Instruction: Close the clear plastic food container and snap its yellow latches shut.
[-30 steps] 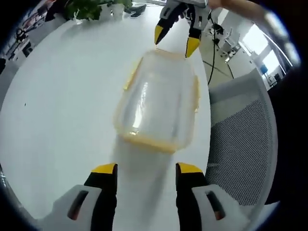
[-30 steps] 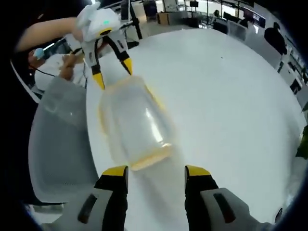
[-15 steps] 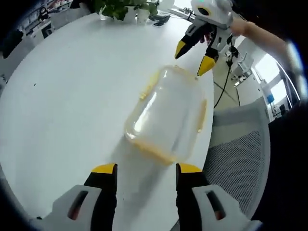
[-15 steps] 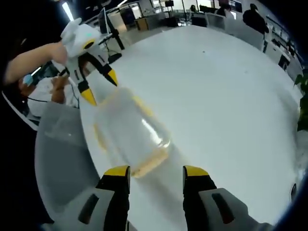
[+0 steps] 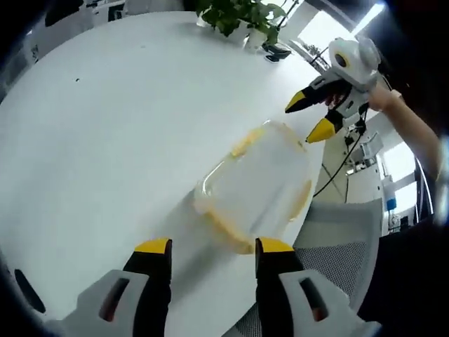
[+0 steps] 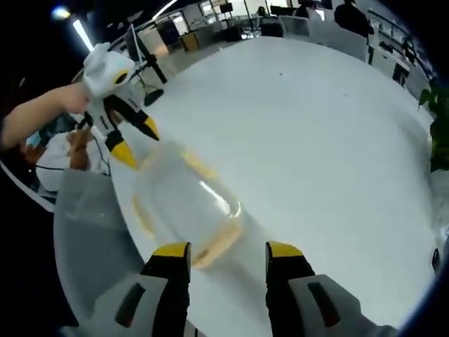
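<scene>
Left hand-held gripper (image 5: pixel 210 247): jaws parted, gripping nothing; clear container (image 5: pixel 256 184) lies just ahead at 12 o'clock, lid on, near the edge of the white surface (image 5: pixel 105 126). Right hand-held gripper (image 6: pixel 221 250): jaws likewise apart and empty; it faces the container's opposite end, yellow latches (image 6: pixel 217 242) nearest; potted plant (image 5: pixel 242 14) at 12 o'clock far across; mesh chair (image 5: pixel 330 246) at 4 o'clock.

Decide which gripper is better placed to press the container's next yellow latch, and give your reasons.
Neither clearly: both are open, one at each short end of the container. The left gripper frames its end's latch, the right gripper its own latch.
</scene>
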Motion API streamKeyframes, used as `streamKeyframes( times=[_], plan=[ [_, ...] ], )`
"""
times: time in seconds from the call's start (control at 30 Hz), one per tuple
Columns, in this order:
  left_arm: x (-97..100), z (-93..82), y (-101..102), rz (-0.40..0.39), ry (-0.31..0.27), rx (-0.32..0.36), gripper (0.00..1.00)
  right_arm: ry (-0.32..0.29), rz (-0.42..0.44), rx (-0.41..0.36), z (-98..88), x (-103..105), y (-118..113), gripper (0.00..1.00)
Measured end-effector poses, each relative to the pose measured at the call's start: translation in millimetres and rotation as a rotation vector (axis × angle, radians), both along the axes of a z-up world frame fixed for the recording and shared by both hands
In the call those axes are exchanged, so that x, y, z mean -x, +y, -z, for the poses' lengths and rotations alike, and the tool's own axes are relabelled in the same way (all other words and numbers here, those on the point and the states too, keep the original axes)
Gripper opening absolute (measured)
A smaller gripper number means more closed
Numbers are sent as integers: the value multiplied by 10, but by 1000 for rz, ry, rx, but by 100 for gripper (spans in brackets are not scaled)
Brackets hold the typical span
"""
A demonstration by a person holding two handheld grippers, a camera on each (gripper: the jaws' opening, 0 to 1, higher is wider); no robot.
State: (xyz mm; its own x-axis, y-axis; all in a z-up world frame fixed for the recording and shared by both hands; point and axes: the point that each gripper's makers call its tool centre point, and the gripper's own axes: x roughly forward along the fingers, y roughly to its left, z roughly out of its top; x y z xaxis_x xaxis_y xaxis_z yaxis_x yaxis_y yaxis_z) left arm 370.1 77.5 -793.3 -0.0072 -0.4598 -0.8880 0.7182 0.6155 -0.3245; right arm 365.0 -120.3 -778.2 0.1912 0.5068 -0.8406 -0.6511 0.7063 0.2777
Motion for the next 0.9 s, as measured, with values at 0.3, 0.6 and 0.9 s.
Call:
streamKeyframes(
  times=[0.3,0.6,0.9],
  plan=[
    [-1,-13,13,-76,22,17,46,12,86,-57,-77,-73,16,40],
    [-41,-52,-36,-214,41,64,45,29,139,-62,-41,-43,-26,40],
    [-41,-6,3,-304,66,73,42,66,222,-116,-14,-24,-13,38]
  ],
)
